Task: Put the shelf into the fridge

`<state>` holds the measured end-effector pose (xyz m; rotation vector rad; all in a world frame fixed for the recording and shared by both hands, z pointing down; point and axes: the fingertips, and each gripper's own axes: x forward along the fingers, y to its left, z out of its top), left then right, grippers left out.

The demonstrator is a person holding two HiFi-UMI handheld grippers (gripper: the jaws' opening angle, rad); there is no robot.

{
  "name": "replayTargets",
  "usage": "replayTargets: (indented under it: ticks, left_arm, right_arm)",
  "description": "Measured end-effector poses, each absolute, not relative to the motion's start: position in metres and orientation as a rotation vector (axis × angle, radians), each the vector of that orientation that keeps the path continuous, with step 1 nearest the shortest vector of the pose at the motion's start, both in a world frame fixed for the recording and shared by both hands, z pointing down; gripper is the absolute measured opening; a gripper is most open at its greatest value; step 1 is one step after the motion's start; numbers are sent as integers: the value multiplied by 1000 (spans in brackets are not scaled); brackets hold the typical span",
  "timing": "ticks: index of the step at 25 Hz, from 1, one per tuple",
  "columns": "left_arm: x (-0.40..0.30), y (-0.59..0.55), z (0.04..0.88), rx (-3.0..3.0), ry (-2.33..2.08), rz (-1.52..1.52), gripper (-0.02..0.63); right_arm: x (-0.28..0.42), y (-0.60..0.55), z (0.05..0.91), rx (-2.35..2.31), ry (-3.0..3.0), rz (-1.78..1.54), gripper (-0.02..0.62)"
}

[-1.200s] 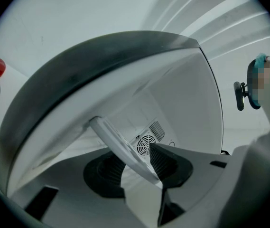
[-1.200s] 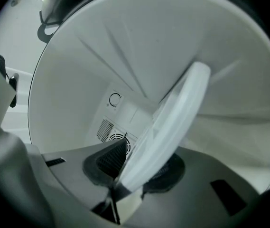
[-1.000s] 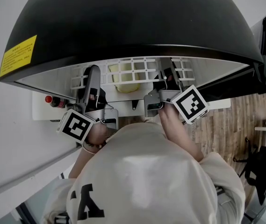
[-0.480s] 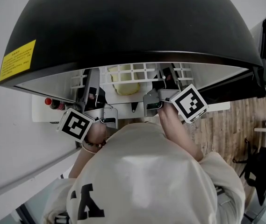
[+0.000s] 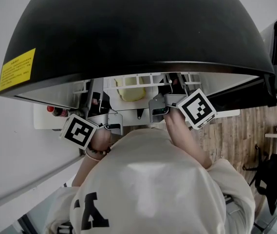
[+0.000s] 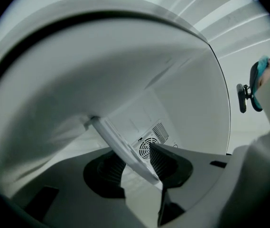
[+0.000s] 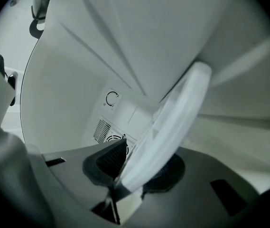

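The white grid shelf (image 5: 150, 79) reaches into the open black fridge (image 5: 138, 28); only its near strip shows under the fridge's top edge in the head view. My left gripper (image 5: 94, 92) is shut on the shelf's left edge, my right gripper (image 5: 174, 87) on its right edge. In the left gripper view the shelf's rim (image 6: 123, 148) runs slanted between the two ribbed pads of the left gripper (image 6: 135, 163). The right gripper view shows the rim (image 7: 170, 122) pinched in the right gripper (image 7: 139, 167). Both views look at the fridge's white inner walls.
A fan vent (image 6: 149, 148) and a round dial (image 7: 112, 99) sit on the fridge's back wall. A pale yellow object (image 5: 130, 90) lies below the shelf. The fridge door (image 5: 276, 57) stands open at right. Red-capped bottles (image 5: 54, 111) stand at left. A yellow label (image 5: 16, 69) is on the fridge top.
Less of the shelf's grid shows under the fridge's top edge than a second ago. Both grippers keep their hold on its edges and have hardly shifted.
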<state>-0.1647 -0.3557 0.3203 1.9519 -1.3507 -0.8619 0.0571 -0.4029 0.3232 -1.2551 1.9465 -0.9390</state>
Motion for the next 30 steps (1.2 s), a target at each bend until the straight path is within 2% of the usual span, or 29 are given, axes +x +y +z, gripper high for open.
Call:
replayTargets:
  ticks: [6, 10, 12, 30]
  left_arm:
    - [-162, -353, 318, 1981, -1321, -887, 164]
    - [-157, -349, 312, 2022, -1292, -893, 233]
    - [-157, -344, 313, 2023, -1307, -875, 244]
    - [-126, -275, 325, 2329, -1390, -496, 242]
  right_arm:
    - [56, -403, 321, -1223, 1962, -908, 122]
    - [50, -397, 318, -1185, 1991, -908, 164]
    - [44, -388, 318, -1161, 1998, -918, 179]
    - [44, -300, 326, -1364, 2167, -691, 187]
